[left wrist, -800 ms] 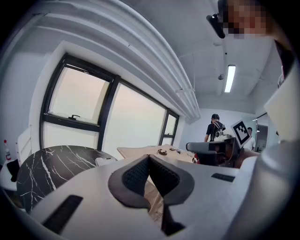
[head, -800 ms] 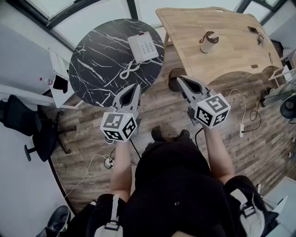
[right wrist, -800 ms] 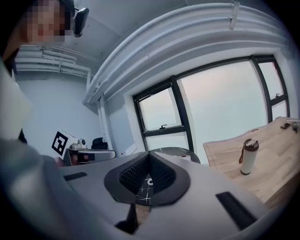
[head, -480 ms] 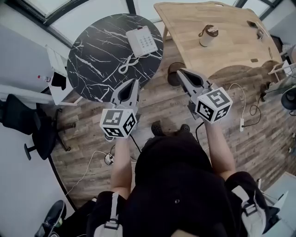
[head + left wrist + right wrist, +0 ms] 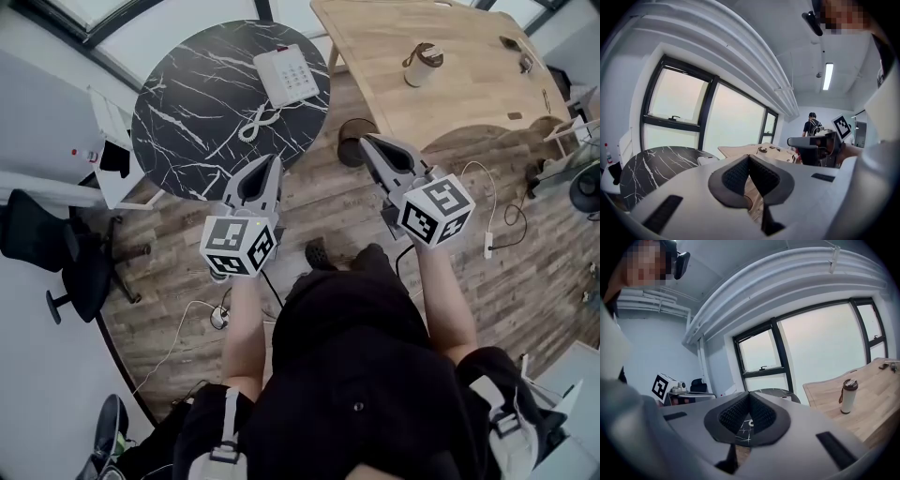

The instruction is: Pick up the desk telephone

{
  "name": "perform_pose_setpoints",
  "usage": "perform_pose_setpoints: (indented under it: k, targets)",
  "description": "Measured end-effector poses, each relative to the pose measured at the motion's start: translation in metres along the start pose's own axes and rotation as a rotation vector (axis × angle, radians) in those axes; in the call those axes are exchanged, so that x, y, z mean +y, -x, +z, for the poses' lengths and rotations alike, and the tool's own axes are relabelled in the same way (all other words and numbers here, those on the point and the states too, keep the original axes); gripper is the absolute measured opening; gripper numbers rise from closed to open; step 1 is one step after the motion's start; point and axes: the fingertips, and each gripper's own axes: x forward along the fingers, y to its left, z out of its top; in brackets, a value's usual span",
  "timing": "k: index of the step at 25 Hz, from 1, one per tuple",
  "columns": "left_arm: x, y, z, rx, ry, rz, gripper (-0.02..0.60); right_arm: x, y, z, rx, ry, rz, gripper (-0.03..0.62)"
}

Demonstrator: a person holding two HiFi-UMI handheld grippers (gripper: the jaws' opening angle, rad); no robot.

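You are looking at a white phone (image 5: 289, 75) lying flat near the rim of the round black marble table (image 5: 178, 141), at about 2 o'clock on its top. It is sitting slightly askew, with its keypad facing up. Its coiled cord (image 5: 255, 122) is trailing toward 7 o'clock across the table.

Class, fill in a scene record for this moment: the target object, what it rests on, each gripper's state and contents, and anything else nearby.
target: white desk telephone with a coiled cord
support: round black marble table
left gripper: fingers shut, empty, apart from the telephone
right gripper: fingers shut, empty, apart from the telephone
nearby: flask standing on the wooden table
contact with target: none
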Motion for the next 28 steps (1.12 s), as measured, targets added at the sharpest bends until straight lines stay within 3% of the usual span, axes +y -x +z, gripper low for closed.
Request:
perform_pose_setpoints:
  k: [10,17,28]
  targets:
    - [0.005,-0.001,-0.018,0.038,0.032,-0.004,0.015,-0.001,0.003,-0.016,0.046,0.014,-0.019,0.029]
    - [0.019,-0.017,-0.025,0.066,0.05,0.025,0.015,-0.009,-0.024,-0.023,0.086,-0.013,0.038,0.029]
    - [0.055,-0.082,-0.007,0.113,0.032,0.079,0.017,-0.055,-0.105,0.002,0.106,0.001,0.156,0.032]
